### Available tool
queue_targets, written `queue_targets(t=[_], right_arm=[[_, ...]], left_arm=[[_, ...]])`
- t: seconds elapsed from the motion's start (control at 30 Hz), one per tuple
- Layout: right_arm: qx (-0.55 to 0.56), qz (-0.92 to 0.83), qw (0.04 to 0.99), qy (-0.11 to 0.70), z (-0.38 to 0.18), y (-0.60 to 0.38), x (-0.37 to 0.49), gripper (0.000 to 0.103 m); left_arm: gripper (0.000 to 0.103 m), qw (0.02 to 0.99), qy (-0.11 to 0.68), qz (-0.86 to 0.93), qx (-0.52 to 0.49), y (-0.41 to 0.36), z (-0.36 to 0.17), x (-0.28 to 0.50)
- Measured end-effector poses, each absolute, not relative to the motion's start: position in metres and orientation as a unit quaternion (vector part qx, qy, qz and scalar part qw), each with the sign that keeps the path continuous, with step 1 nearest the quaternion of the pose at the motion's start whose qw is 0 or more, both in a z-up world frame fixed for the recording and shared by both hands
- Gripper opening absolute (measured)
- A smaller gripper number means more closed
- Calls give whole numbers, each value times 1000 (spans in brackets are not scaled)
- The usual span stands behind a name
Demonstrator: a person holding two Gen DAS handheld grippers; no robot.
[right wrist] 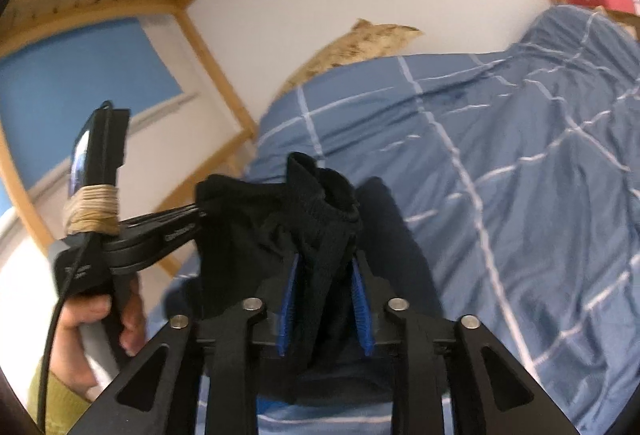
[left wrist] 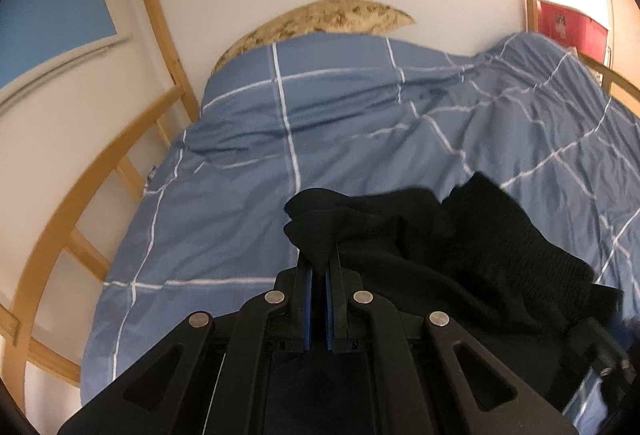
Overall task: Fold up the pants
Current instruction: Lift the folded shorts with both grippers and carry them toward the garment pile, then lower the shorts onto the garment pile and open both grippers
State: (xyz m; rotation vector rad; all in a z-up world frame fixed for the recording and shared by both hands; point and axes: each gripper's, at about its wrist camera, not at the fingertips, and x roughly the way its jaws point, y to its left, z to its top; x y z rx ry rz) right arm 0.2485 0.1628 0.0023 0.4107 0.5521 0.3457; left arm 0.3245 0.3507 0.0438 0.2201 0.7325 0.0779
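Black pants (left wrist: pixel 460 247) hang bunched over the blue checked duvet (left wrist: pixel 320 135) on the bed. My left gripper (left wrist: pixel 319 259) is shut on a fold of the pants at their left end; its blue pads pinch the cloth tightly. In the right wrist view the left gripper (right wrist: pixel 200 217) reaches in from the left, gripping the edge of the pants (right wrist: pixel 320 211), with a hand (right wrist: pixel 92 319) on its handle. My right gripper (right wrist: pixel 325 263) has its blue pads spread apart, and a bunch of the ribbed black cloth sits loosely between them.
A mottled beige pillow (left wrist: pixel 320 19) leans against the white wall at the head of the bed. A wooden bunk frame (left wrist: pixel 156 15) and ladder rails run along the left. A red box (left wrist: pixel 568 27) stands at the far right. The duvet is rumpled on the right.
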Motion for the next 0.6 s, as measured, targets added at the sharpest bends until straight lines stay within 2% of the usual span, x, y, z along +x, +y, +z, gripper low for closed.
queue_targets(t=[0.07, 0.1, 0.17, 0.2, 0.23, 0.3, 0.33, 0.4, 0.6], right_arm=[[189, 144, 935, 265, 5, 162, 240, 69], [187, 128, 938, 262, 6, 160, 234, 71], [181, 107, 942, 261, 9, 159, 227, 71], [176, 100, 944, 260, 11, 158, 224, 71], [174, 97, 945, 260, 12, 158, 223, 71], [171, 94, 946, 260, 16, 157, 223, 71], [169, 96, 946, 258, 17, 157, 223, 71], [165, 96, 947, 258, 21, 154, 228, 71], [161, 105, 952, 237, 34, 139, 232, 71]], left_arm=[[8, 924, 364, 38, 109, 353, 39, 323], [10, 923, 365, 39, 113, 354, 38, 322], [14, 921, 364, 42, 129, 351, 36, 320], [23, 920, 364, 49, 139, 349, 36, 319], [36, 920, 361, 55, 145, 348, 37, 318], [54, 923, 352, 66, 143, 350, 42, 315], [60, 925, 346, 73, 142, 352, 45, 312], [63, 927, 336, 96, 139, 357, 52, 308], [64, 937, 305, 125, 119, 361, 66, 276]])
